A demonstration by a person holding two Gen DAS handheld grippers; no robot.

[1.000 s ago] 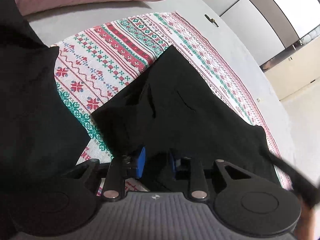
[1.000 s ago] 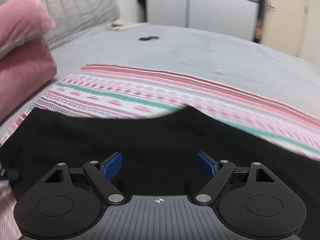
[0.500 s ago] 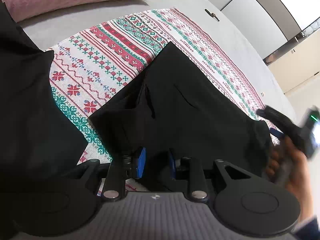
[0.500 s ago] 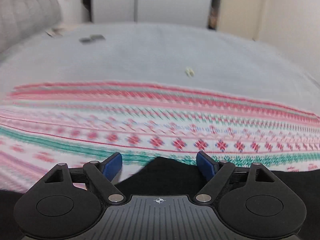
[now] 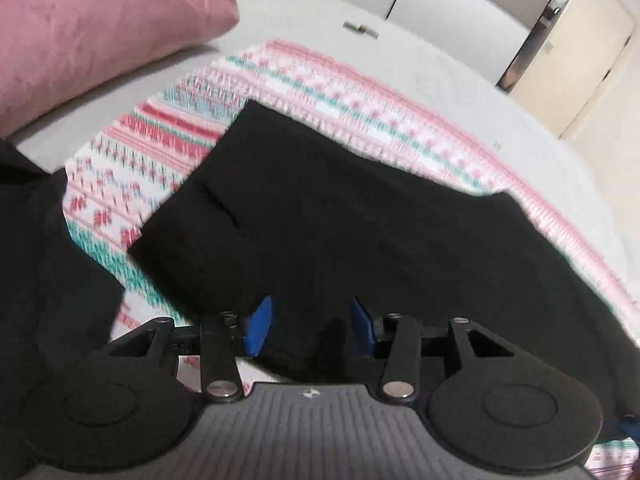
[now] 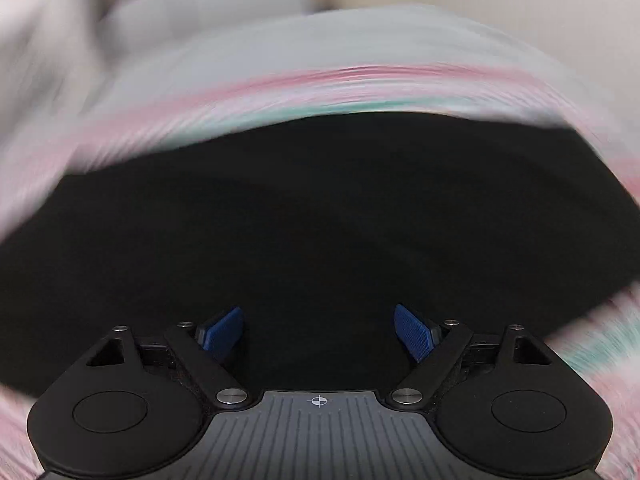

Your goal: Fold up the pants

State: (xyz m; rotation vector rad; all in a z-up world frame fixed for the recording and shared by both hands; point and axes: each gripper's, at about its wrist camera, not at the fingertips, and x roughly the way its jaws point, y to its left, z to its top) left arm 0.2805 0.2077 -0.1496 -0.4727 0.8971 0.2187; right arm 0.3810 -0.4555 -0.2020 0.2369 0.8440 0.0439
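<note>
A home bedroom, seemingly — a wide grey-sheeted bed (image 5: 460,80), a plump pink velvety pillow (image 5: 100,28) and pale wardrobe doors (image 5: 460,12) behind.

Left gripper (image 5: 310,330), angled downward: jaws opening, blue pads (image 5: 259,326) parted, black fabric between them but not pressed. Right gripper (image 6: 320,334): jaws spread wide, pads (image 6: 414,336) well apart, nothing clamped; its view is motion-blurred.

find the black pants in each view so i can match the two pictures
Left wrist: the pants fill the middle, from centre left down to the right edge, just beyond the claw.
Right wrist: the pants span the blurred picture's middle, edge to edge.
Shared landmark: the patterned blanket lies under the pants, showing past their far edge.
</note>
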